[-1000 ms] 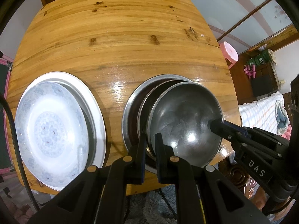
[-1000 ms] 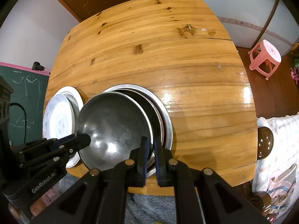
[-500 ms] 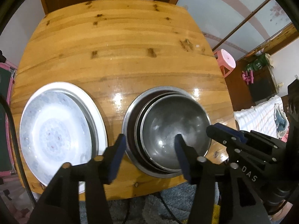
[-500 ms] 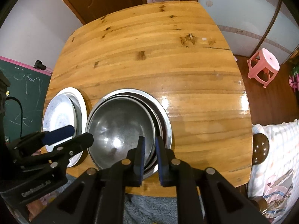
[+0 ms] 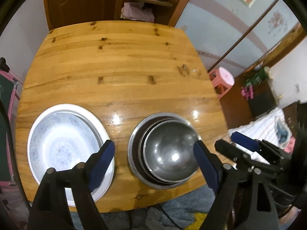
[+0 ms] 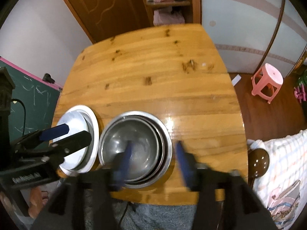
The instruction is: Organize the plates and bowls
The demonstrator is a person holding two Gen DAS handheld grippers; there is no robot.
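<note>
Glossy knotted planks make up the wooden table, with a pink plastic stool on the floor beyond its right edge and a chalkboard to the left. Near the front edge sits a nest of round steel bowls – dull grey, smallest on top – just beside a stack of white patterned plates. Both the left gripper and the right gripper hover above the bowls, jaws opening, gripping nothing – the right one's blue pads are smeared by blur.
</note>
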